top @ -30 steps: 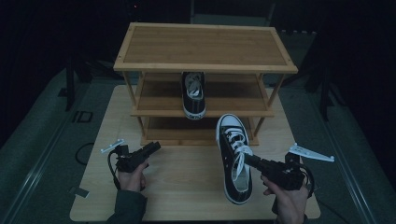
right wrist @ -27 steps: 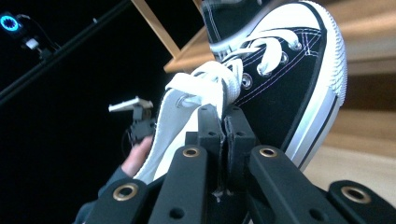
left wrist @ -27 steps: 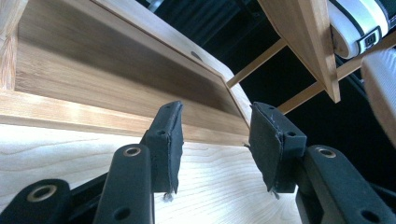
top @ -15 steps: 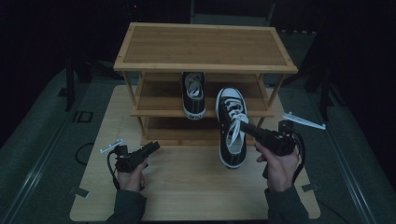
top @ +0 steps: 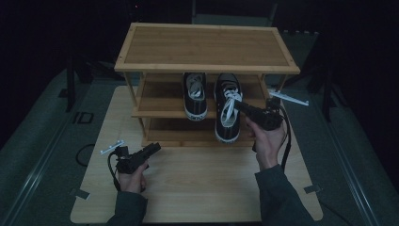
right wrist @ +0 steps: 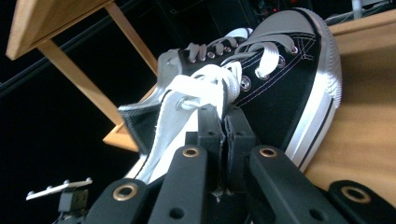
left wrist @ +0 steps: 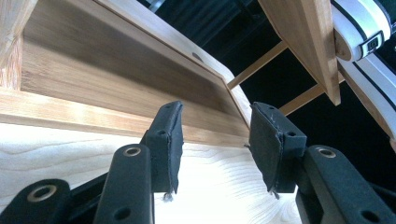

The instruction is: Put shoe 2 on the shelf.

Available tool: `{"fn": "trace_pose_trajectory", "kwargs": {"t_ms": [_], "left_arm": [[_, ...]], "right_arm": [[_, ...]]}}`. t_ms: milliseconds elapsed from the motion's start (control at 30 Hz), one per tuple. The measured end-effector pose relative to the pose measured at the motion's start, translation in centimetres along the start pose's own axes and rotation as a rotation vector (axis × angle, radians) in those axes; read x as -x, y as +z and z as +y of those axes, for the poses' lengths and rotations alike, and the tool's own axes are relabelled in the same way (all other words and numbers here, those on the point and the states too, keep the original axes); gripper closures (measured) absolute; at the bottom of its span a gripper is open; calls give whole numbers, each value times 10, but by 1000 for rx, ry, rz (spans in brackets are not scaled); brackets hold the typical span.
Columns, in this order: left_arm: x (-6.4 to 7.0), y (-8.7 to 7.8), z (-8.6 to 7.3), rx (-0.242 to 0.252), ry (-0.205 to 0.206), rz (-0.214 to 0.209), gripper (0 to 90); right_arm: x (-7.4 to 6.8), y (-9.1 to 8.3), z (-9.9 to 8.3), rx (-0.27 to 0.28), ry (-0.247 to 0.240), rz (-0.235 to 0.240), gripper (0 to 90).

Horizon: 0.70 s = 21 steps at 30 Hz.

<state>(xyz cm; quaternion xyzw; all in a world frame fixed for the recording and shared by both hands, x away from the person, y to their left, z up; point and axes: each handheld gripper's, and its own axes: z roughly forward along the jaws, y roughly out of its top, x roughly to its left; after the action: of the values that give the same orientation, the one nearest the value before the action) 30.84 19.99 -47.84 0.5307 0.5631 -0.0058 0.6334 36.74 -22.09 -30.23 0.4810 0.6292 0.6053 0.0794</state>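
Observation:
A three-tier wooden shoe rack (top: pixel 207 47) stands at the back of the board. One black sneaker (top: pixel 195 94) with white laces rests on its middle shelf. My right gripper (top: pixel 237 106) is shut on the side wall of a second black sneaker (top: pixel 227 113), (right wrist: pixel 280 79), whose toe reaches in over the middle shelf, right of the first, while its heel sticks out past the shelf edge. My left gripper (top: pixel 153 148) lies low on the board, left of centre, jaws open and empty. Its own view has the gripper (left wrist: pixel 215 144) pointing at the rack's bottom shelf (left wrist: pixel 116 93).
The rack sits on a pale wooden board (top: pixel 197 188) over a grey floor. Free board lies between the two hands. The rack's top shelf and bottom shelf (top: pixel 188 132) hold nothing.
My right gripper has lifted the second sneaker off the board and carried it forward, its toe now over the middle shelf. The left gripper has stayed put.

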Motion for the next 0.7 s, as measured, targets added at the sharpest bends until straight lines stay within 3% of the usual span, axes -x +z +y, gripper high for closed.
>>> {"fn": "trace_pose_trajectory", "kwargs": {"t_ms": [333, 700], "left_arm": [[-1, 0, 0, 0, -3, -5, 550], [-1, -2, 2, 11, -9, -12, 550]], "right_arm": [[19, 32, 15, 24, 69, 27, 878], [32, 52, 19, 45, 104, 32, 877]]}}
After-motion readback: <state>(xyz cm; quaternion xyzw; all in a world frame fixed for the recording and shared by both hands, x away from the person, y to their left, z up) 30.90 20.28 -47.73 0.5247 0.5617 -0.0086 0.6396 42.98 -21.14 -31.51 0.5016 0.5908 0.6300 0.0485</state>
